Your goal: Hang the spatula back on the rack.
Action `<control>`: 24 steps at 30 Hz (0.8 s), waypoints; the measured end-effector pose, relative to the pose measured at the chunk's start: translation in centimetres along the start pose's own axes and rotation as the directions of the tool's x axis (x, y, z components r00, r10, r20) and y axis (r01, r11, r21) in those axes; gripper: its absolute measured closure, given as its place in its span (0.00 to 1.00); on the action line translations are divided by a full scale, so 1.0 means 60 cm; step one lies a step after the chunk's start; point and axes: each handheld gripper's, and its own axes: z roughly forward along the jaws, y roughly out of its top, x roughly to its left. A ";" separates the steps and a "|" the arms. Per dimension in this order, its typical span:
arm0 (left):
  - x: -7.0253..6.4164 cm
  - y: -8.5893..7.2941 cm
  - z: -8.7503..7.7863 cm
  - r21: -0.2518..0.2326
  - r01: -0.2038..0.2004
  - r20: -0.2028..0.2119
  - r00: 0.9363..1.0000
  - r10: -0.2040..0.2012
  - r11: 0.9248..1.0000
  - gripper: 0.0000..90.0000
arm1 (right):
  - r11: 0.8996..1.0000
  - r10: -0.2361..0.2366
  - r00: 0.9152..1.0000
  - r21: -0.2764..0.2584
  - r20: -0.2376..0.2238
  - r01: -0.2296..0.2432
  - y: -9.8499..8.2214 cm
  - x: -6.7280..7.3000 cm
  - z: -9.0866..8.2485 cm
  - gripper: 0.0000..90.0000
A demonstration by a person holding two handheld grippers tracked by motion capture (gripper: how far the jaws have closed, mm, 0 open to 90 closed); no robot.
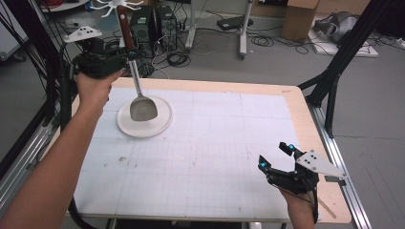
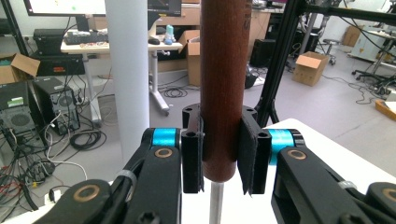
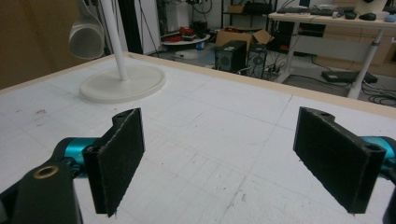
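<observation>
My left gripper (image 1: 125, 56) is raised over the table's far left corner, shut on the dark wooden handle (image 2: 223, 84) of a spatula (image 1: 136, 78). The spatula hangs down, its metal blade (image 1: 143, 109) just over the round white base (image 1: 157, 125) of a hook stand. In the left gripper view both pads clamp the handle's lower end, and the thin steel shaft (image 2: 215, 203) drops out of sight below. The stand's white pole (image 2: 127, 70) rises just left of the handle. My right gripper (image 1: 273, 154) is low at the near right, open, with nothing between its pads (image 3: 116, 154).
White hooks (image 1: 117, 5) top the stand above the handle. The white gridded mat (image 1: 205, 157) covers the wooden table (image 1: 305, 119). In the right gripper view the stand base (image 3: 123, 83) and blade (image 3: 85, 35) lie far ahead on the left. Black tripod legs (image 1: 334, 71) stand right.
</observation>
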 end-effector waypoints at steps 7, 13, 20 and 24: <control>-0.003 -0.020 -0.031 -0.090 -0.065 -0.006 0.998 0.065 0.994 0.60 | 1.000 0.007 1.000 0.007 0.007 -0.007 -0.006 -0.003 -0.003 0.17; -0.007 -0.048 -0.062 -0.125 -0.064 0.069 0.995 0.073 0.990 0.45 | 1.000 0.007 1.000 0.026 0.027 -0.008 -0.014 -0.007 -0.005 0.17; -0.021 -0.134 -0.099 -0.130 -0.032 0.170 0.984 0.054 0.991 0.24 | 0.995 -0.007 0.998 0.098 0.062 0.001 -0.037 -0.014 0.000 0.17; -0.025 -0.171 -0.113 -0.138 -0.025 0.176 0.983 0.050 0.990 0.19 | 0.994 -0.007 0.998 0.113 0.068 -0.001 -0.045 -0.018 0.001 0.17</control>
